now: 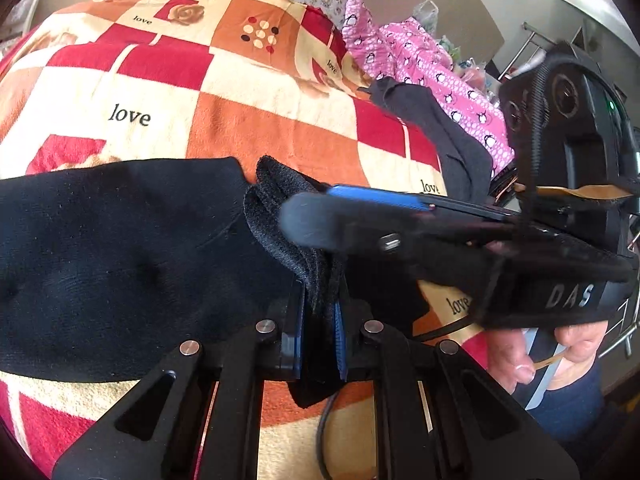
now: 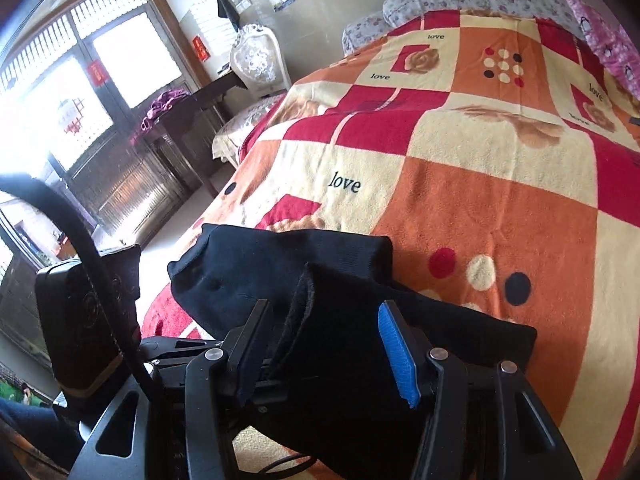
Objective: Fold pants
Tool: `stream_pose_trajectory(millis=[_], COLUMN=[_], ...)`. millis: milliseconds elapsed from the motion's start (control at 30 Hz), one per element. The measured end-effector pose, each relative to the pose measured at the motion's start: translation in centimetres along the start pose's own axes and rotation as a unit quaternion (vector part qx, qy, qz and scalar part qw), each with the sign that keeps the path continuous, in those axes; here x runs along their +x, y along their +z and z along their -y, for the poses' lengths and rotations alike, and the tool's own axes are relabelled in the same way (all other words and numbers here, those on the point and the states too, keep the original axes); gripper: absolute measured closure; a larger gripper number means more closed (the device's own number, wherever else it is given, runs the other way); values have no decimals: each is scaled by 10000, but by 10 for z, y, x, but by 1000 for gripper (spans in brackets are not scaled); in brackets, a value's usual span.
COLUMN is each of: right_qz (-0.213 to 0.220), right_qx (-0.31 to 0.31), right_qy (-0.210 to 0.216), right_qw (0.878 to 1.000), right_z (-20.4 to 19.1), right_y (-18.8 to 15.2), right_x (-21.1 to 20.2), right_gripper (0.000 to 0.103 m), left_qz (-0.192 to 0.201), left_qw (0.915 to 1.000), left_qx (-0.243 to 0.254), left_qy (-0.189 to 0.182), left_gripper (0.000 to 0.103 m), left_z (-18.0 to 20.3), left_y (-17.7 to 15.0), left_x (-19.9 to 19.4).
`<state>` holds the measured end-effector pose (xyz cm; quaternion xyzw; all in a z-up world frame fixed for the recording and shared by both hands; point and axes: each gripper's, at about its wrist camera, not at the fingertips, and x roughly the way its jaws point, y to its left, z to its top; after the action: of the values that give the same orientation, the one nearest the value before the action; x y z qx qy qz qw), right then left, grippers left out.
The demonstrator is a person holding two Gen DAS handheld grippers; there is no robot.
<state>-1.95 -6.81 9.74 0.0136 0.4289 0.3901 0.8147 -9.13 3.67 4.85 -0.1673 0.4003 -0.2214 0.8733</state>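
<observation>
left gripper (image 1: 320, 332): nearest the left wrist camera, its two blue-padded fingers are pressed together on a bunched fold of the black pants (image 1: 120, 264), the cloth pinched between the pads and sticking out above and below them.
right gripper (image 2: 328, 356): nearest the right wrist camera, its fingers stand apart with dark pants cloth lying between them; the blue pad (image 2: 400, 356) on the right-side finger is bare and faces the cloth. whether the pads press on the cloth cannot be told.
right gripper from the left view: it (image 1: 320, 216) reaches in from the right, across the top of the bunched fold, blurred, with a blue pad showing along its upper edge.
hand (image 1: 520, 356): a person's fingers grasp the handle under the right gripper's body.
pants: a wide dark mass spread to the left on the bed, lifted and rumpled at the end by the two grippers.
blanket (image 1: 240, 128): red, orange and cream checks with "love" lettering, under the pants.
far side: a grey garment (image 1: 452, 136) and pink penguin-print cloth (image 1: 440, 68) lie at the blanket's right edge.
room: a floral pillow (image 2: 480, 0) at the head of the bed, a bright window (image 2: 80, 92) to the left.
</observation>
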Motion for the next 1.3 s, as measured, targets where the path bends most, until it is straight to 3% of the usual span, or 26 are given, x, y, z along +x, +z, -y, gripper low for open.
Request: stream_pose_trajectory(millis=[100, 167, 233, 300, 333, 500, 767, 867, 1000, 1300], right_qz=[-270, -438, -480, -551, -536, 80, 1449, 1611, 1486, 572], right_qx=[-173, -325, -611, -688, -694, -628, -358, -299, -218, -174], right_qy=[-141, -544, -824, -641, -625, -679, -1009, -988, -762, -37], right_qw=[9994, 9970, 9936, 9940, 9942, 9957, 9836, 9815, 9857, 9982], right_z=[-9, -10, -11, -9, -7, -4, 8, 9, 12, 5], right_y=[2, 3, 2, 0, -1, 3, 34, 36, 34, 39], right_x=[9, 14, 14, 11, 8, -37, -152, -164, -145, -30], right_gripper=[50, 50, 64, 85, 87, 91, 91, 91, 91, 91], left_qz=[33, 101, 80, 50, 61, 294, 515, 440, 280, 31], left_qw=[9999, 9998, 9997, 9995, 9994, 9963, 9797, 9782, 9832, 9965], left_qx=[92, 151, 146, 119, 136, 516, 1461, 1491, 1242, 386], left_qy=[-86, -94, -185, -284, -310, -619, -1273, -1379, -1306, -736], left_gripper=[92, 92, 92, 92, 92, 92, 92, 92, 92, 92], left_z=[9, 14, 17, 19, 21, 45, 113, 117, 94, 13], left_y=[2, 3, 5, 6, 7, 27, 99, 110, 107, 68], left_x=[0, 1, 2, 5, 6, -6, -21, -19, -11, -17])
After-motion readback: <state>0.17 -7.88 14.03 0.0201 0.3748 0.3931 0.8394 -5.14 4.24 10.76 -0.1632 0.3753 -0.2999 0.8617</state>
